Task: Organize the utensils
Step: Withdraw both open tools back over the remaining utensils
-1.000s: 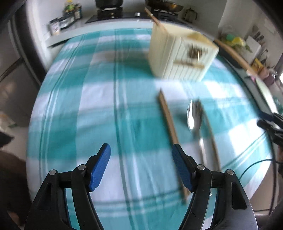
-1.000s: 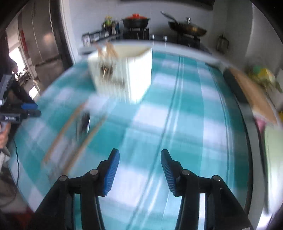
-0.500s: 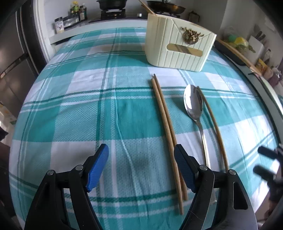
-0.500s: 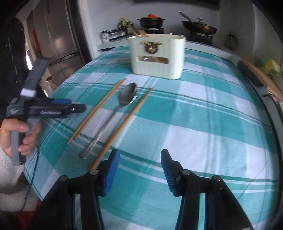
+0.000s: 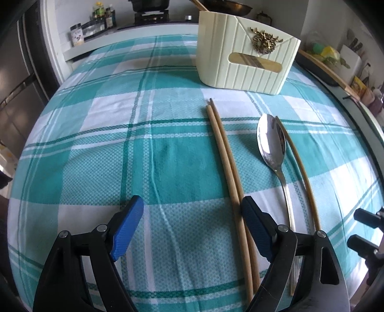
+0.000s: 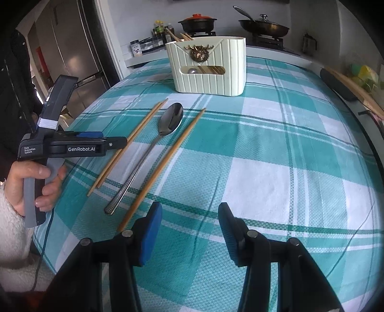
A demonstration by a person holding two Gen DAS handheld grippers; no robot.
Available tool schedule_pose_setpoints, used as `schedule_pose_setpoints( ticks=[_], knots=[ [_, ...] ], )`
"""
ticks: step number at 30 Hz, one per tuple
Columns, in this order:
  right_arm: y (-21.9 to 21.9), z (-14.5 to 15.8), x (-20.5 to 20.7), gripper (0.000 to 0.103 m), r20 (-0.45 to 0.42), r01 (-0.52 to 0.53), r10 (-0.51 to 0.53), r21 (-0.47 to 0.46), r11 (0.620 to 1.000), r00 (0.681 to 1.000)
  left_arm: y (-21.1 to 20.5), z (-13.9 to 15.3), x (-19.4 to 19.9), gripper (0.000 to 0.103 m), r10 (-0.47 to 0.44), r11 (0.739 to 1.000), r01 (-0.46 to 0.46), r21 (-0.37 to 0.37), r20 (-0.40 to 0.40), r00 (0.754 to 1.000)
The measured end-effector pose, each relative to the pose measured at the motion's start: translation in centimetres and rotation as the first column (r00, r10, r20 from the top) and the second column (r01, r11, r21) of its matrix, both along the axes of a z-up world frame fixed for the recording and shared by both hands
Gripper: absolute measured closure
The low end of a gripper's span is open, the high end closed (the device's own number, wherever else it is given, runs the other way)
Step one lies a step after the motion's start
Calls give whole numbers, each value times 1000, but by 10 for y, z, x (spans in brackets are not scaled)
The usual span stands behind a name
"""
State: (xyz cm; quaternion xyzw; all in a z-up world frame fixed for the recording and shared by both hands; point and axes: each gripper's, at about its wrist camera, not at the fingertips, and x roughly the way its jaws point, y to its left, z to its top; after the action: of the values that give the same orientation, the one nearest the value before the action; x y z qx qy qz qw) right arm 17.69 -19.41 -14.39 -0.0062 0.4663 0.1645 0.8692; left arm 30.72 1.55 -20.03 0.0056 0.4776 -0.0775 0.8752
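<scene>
A cream utensil holder (image 5: 244, 52) (image 6: 208, 64) stands at the far side of the checked table, with chopsticks inside. On the cloth lie a pair of wooden chopsticks (image 5: 228, 163) (image 6: 129, 141), a steel spoon (image 5: 272, 144) (image 6: 153, 148) and a single chopstick (image 5: 300, 168) (image 6: 168, 158). My left gripper (image 5: 192, 213) is open and empty, low over the cloth, its right finger beside the chopstick pair. It also shows in the right wrist view (image 6: 120, 142). My right gripper (image 6: 189, 216) is open and empty, near the single chopstick's near end.
The teal and white tablecloth (image 6: 276, 144) covers the table. Behind it is a counter with a stove, pots (image 6: 198, 22) and spice jars (image 5: 96, 21). A fridge (image 6: 74, 43) stands at the left. A cutting board and clutter (image 5: 336, 69) lie at the right.
Both grippers swung round to face the utensils and settled; the views went from blurred to sharp. The left gripper edged closer to the chopstick pair. Nothing was picked up.
</scene>
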Motion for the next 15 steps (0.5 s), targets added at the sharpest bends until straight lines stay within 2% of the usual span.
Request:
schedule_pose_setpoints(
  ticks=[10, 13, 15],
  knots=[
    [8, -4, 11, 53, -10, 19, -19, 4, 1000, 1000, -1, 0, 2, 18, 25, 1000, -25, 14, 1, 1000],
    [12, -3, 21, 53, -16, 33, -33, 6, 999, 999, -6, -3, 2, 16, 22, 996, -23, 83, 11, 1000],
    [15, -3, 30, 53, -22, 45, -45, 3, 999, 999, -4, -3, 3, 16, 32, 997, -33, 75, 12, 999]
  ],
)
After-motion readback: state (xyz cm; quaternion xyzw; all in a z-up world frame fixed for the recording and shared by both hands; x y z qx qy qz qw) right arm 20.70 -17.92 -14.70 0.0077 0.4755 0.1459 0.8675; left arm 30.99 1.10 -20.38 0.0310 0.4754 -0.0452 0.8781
